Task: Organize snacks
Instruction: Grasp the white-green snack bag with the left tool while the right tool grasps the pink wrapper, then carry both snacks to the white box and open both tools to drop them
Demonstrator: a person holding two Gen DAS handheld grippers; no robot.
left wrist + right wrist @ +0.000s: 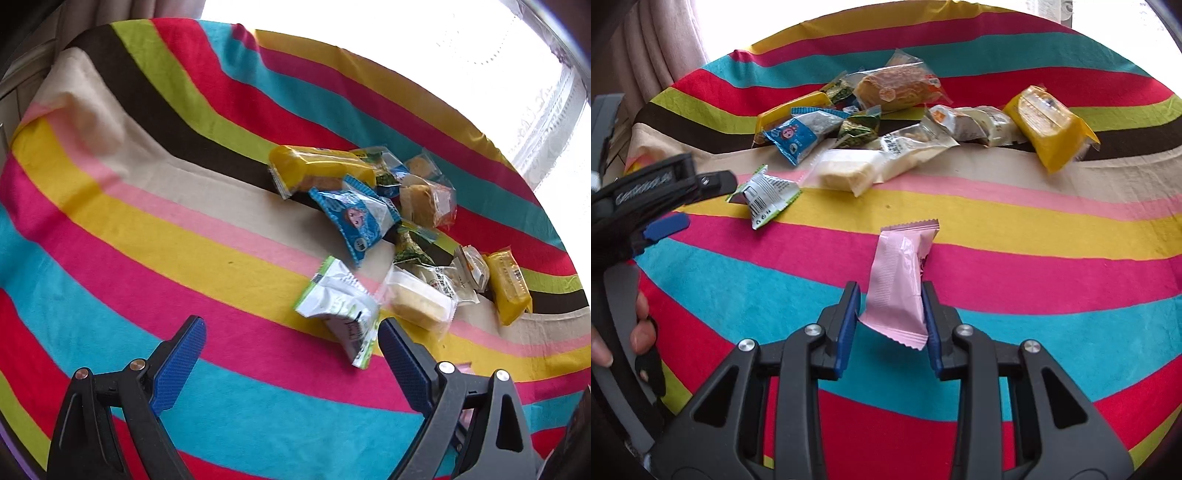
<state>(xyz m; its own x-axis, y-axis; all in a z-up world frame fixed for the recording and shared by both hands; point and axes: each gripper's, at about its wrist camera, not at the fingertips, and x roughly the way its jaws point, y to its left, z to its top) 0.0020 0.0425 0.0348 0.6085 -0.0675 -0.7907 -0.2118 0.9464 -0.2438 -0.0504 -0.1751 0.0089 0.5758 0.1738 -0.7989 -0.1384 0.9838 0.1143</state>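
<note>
A pile of snack packets lies on a striped tablecloth [147, 229]. My left gripper [291, 328] is open and empty, just short of a white-and-green packet [340, 310], which also shows in the right wrist view [762, 194]. My right gripper [891, 295] is shut on a pink packet [901, 280] and holds it above the cloth. The pile holds a long yellow packet [317, 168], a blue cartoon packet [354, 218], a clear-wrapped cake [846, 170], a bread packet [897, 88] and a second yellow packet [1049, 125].
The left gripper [665, 206] and the hand holding it show at the left edge of the right wrist view. A curtain [657, 48] and a bright window stand behind the round table. The cloth [1052, 266] spreads in front of the pile.
</note>
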